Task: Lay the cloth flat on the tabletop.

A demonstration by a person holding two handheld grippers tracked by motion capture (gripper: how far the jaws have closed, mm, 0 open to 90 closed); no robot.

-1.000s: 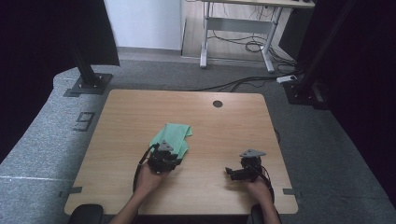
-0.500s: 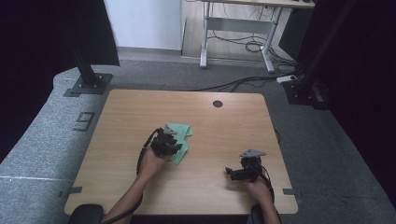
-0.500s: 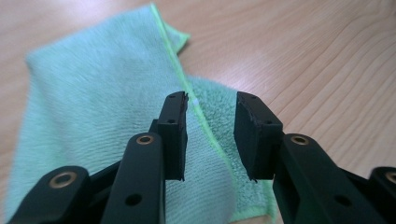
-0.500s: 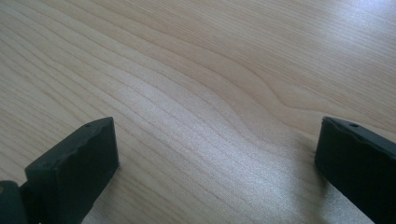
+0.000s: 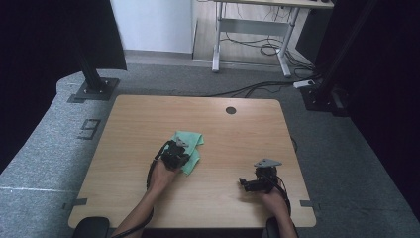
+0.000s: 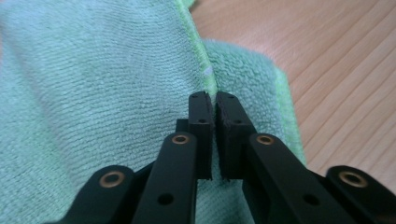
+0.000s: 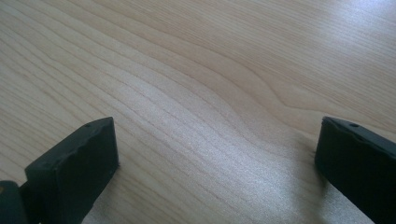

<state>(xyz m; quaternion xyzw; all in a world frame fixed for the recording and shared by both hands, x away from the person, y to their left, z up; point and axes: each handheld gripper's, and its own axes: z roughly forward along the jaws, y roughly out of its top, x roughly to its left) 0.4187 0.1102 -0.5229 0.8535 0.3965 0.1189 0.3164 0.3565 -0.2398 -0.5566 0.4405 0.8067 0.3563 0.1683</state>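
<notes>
Green cloth point(image 5: 190, 147) lies bunched on the wooden table point(image 5: 133, 129), left of its middle. We note the left gripper point(image 6: 213, 105) has just been closing; its jaws now pinch a cloth fold. Right of the cloth, well apart, our right gripper point(image 7: 210, 144) rests wide open, empty.

cloth point(image 6: 93, 93): green terry towelling, looped matt pile, paler stitched hem at its edge.
table point(image 7: 210, 70): light wood-grain top, smooth, with a soft satin sheen.
left gripper point(image 6: 214, 112): black matt plastic links, brass-coloured rivets, rough dark pads.
floor point(image 5: 346, 148): grey carpet, coarse and matt.
</notes>
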